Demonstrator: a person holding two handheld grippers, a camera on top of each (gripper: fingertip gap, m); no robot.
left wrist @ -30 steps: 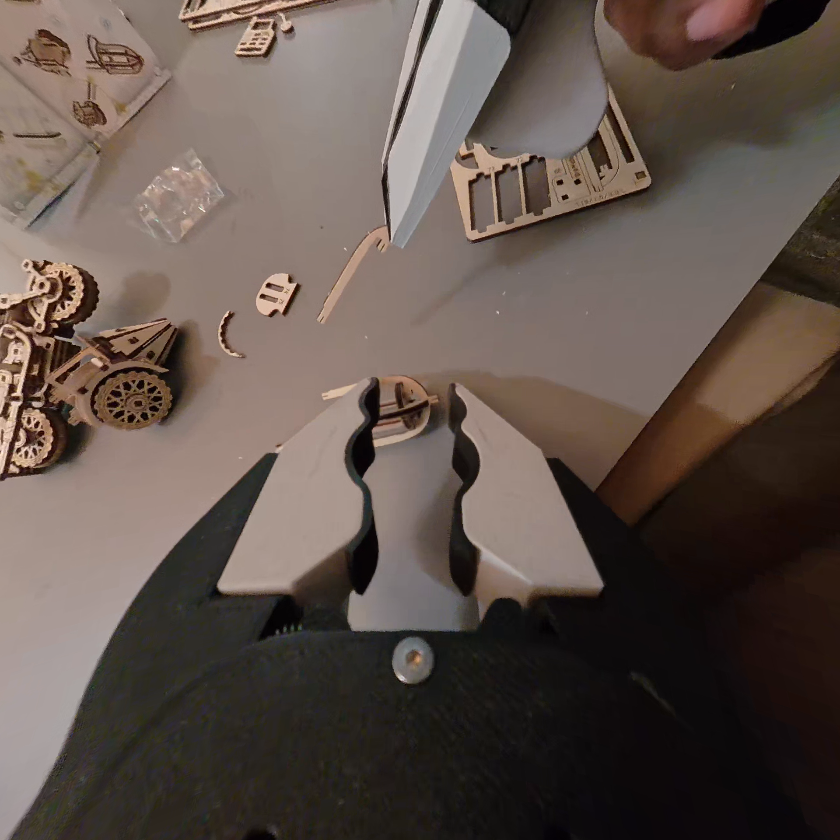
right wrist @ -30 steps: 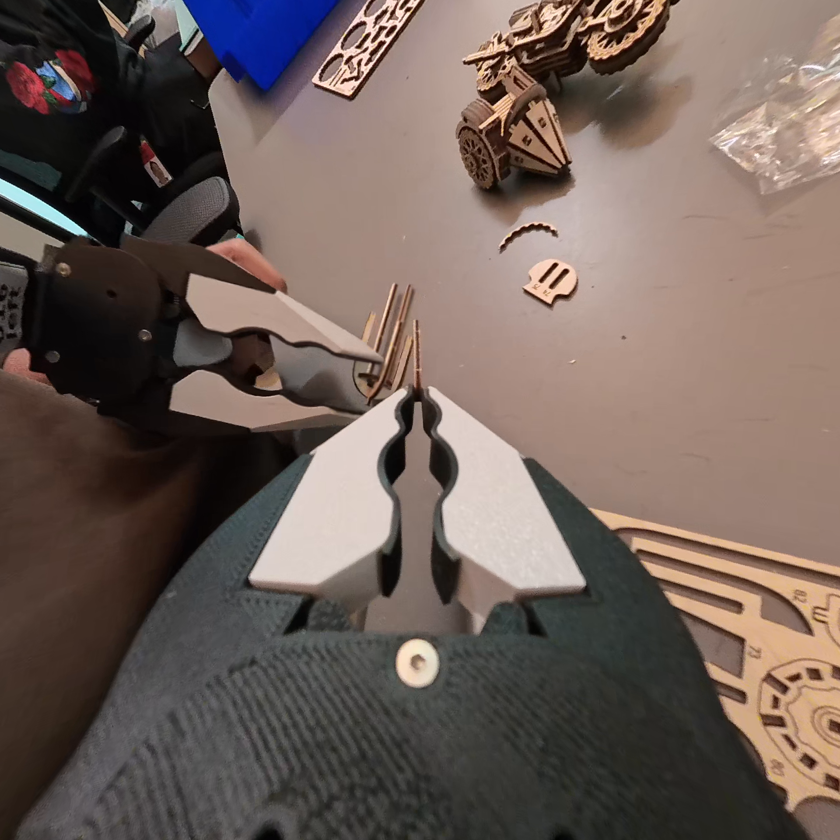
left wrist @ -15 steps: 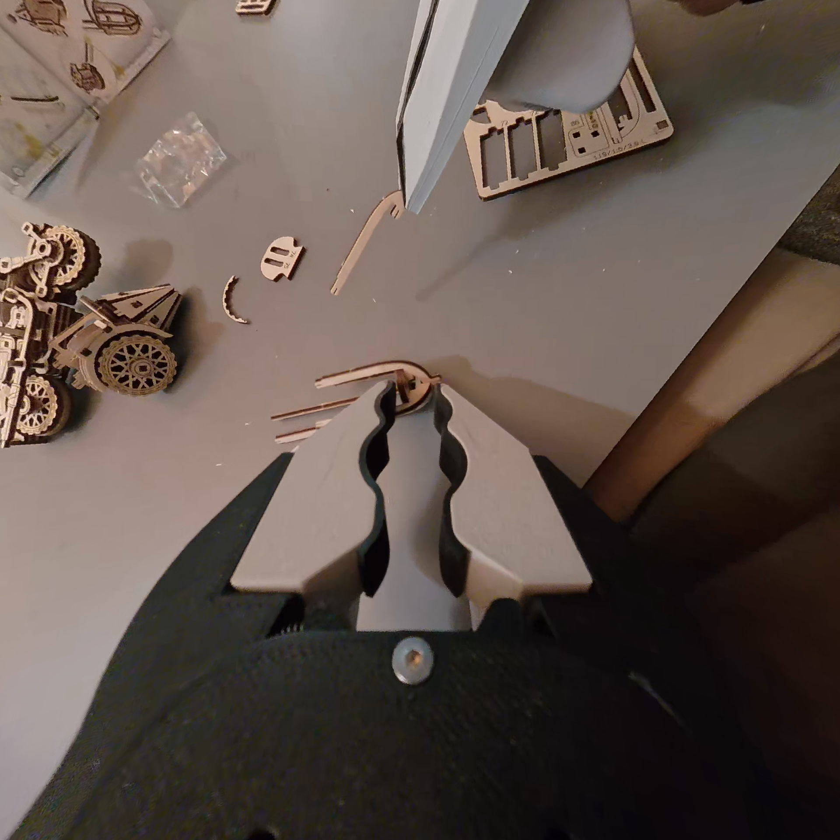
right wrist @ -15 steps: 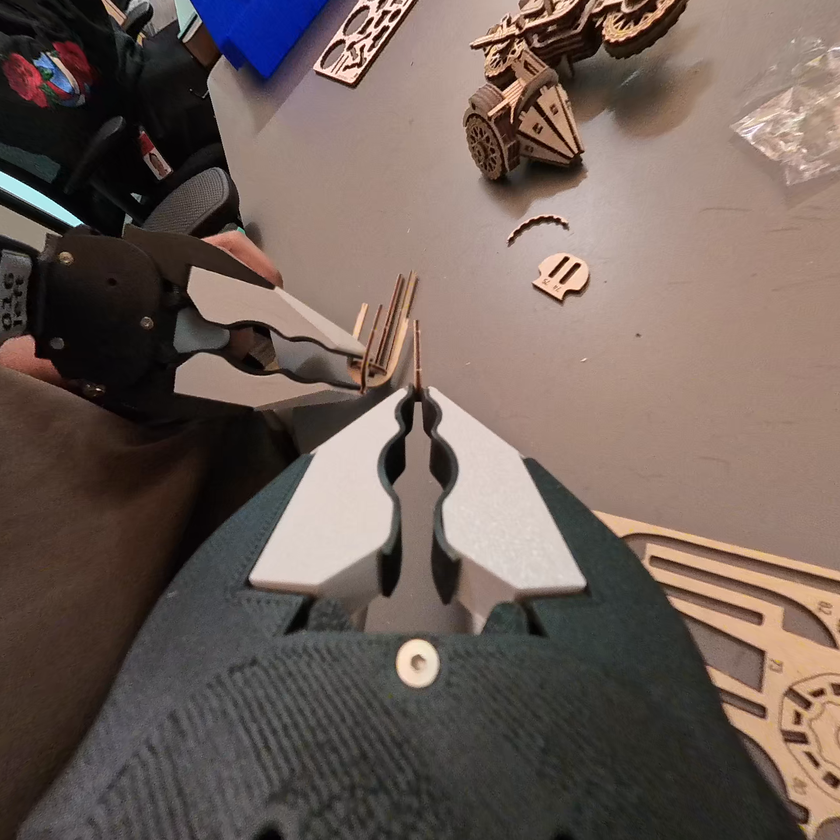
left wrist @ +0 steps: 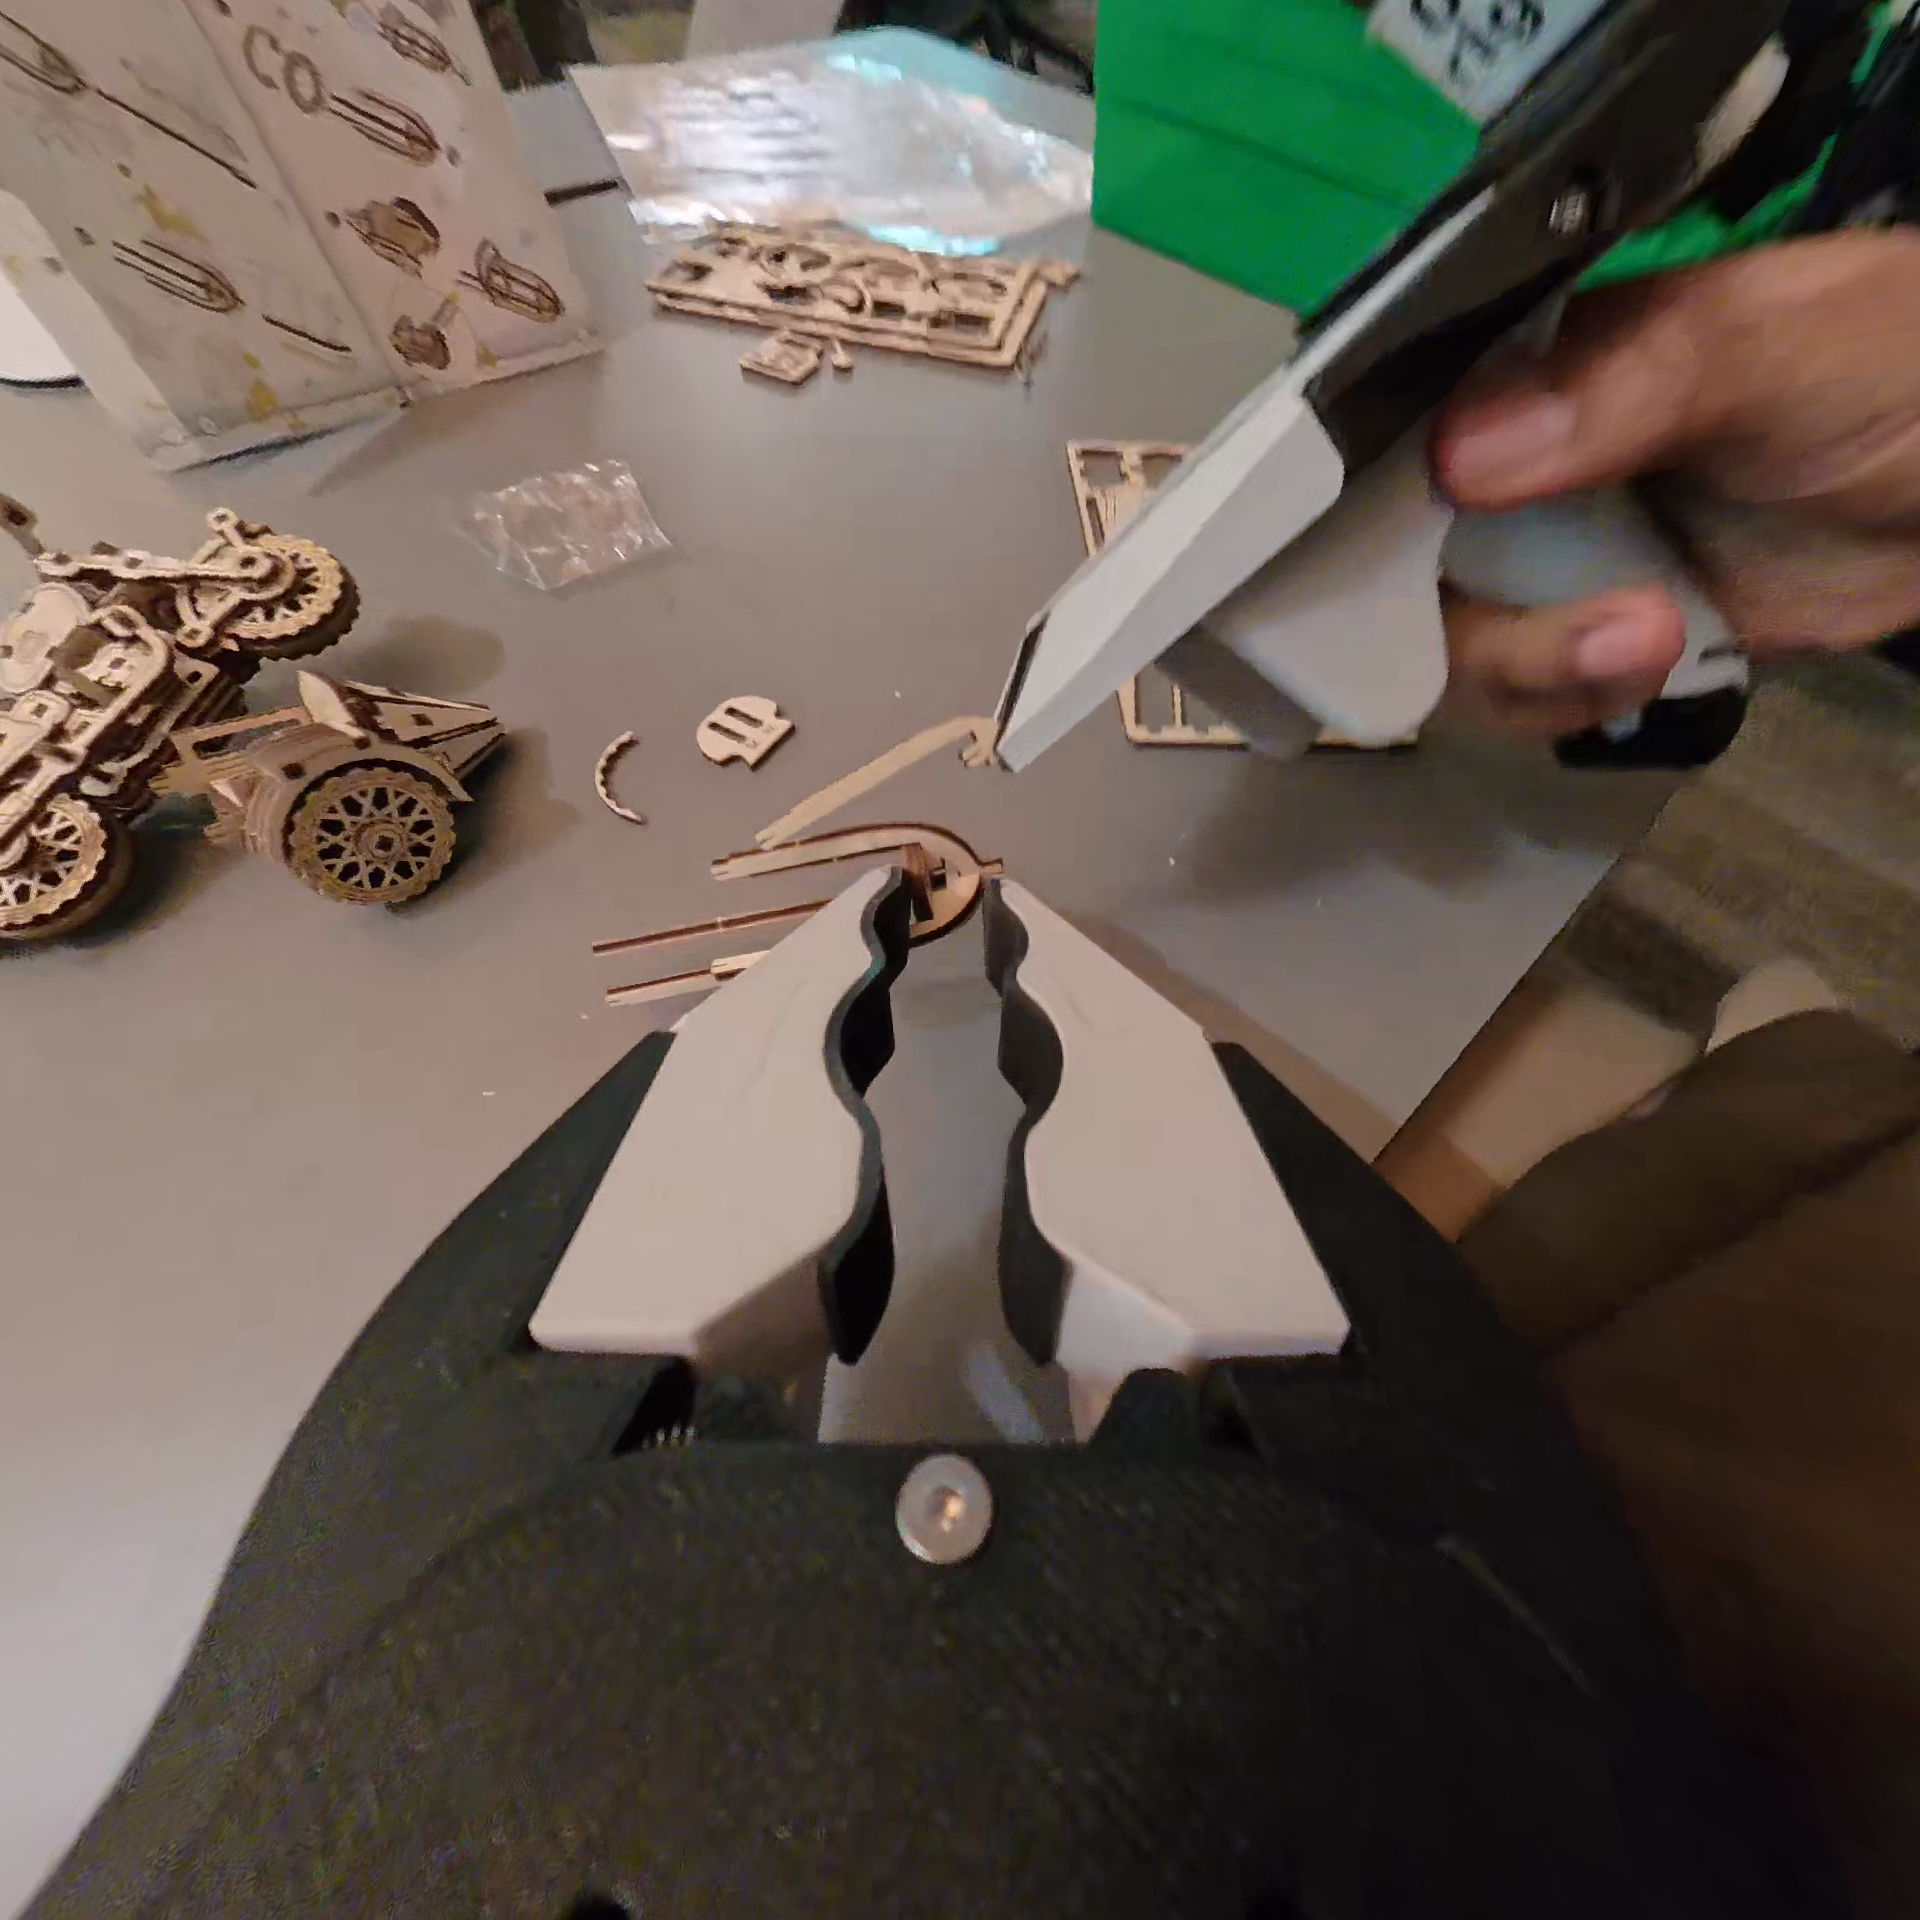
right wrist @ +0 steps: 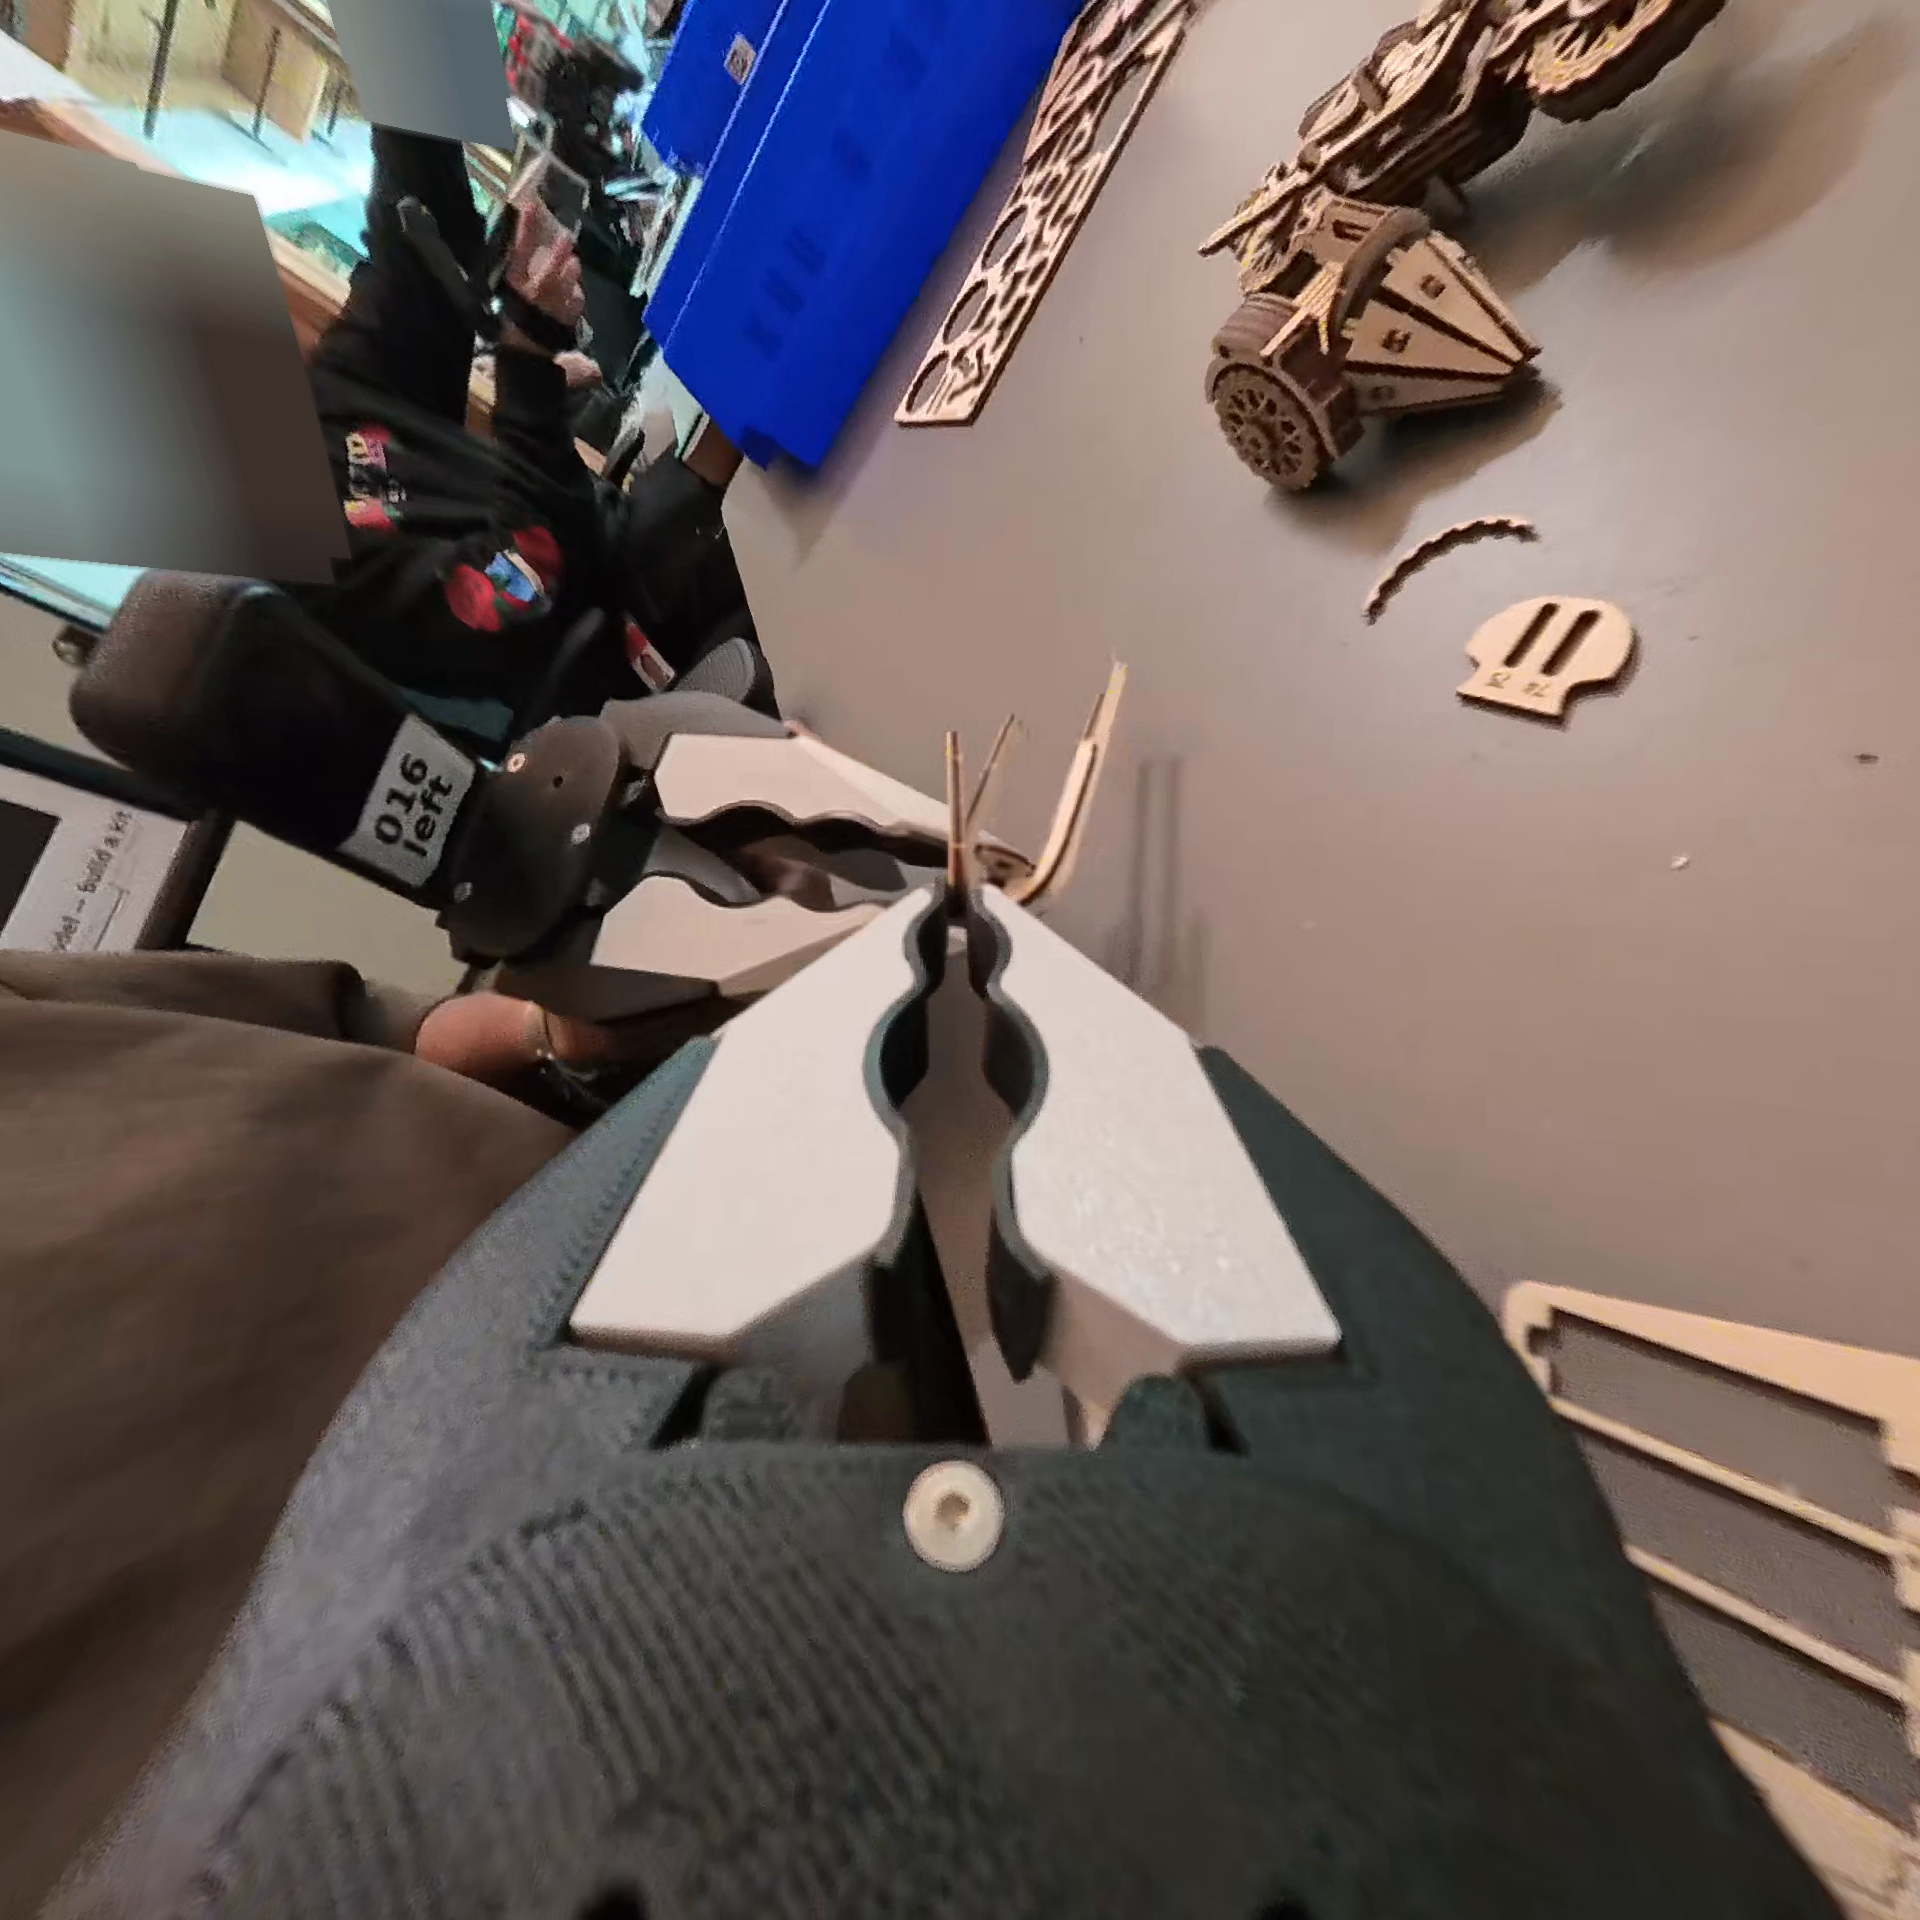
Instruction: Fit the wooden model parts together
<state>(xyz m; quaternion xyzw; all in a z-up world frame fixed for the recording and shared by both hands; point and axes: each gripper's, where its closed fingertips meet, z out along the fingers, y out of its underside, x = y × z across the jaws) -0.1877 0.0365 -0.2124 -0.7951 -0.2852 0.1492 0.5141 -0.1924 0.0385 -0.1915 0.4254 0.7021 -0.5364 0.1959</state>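
My left gripper (left wrist: 940, 896) is shut on a small wooden subassembly (left wrist: 831, 847), a round disc with several thin curved strips slotted into it, held just above the grey table (left wrist: 312, 1091). In the right wrist view the left gripper (right wrist: 831, 842) holds it with the strips (right wrist: 1081, 800) pointing away. My right gripper (right wrist: 961, 902) is shut on one thin curved wooden strip (right wrist: 954, 810), seen edge-on. In the left wrist view the right gripper (left wrist: 1003, 750) holds that strip (left wrist: 873, 774) just above the subassembly, not touching it.
A built wooden vehicle (left wrist: 260, 748) stands at the left. A slotted round piece (left wrist: 743, 727) and a toothed arc (left wrist: 613, 774) lie loose. Part sheets (left wrist: 862, 291), a plastic bag (left wrist: 566, 520) and a booklet (left wrist: 291, 208) lie farther back. The table edge (left wrist: 1507, 987) is at the right. The grippers are tip to tip, or close to it. The slotted round piece (left wrist: 743, 727) is about equally far from each gripper, around 11 cm. It is also in sight in the right wrist view (right wrist: 1549, 658).
My left gripper has closed from open onto the subassembly and tilted up with it. My right gripper has brought its strip down close to the subassembly.
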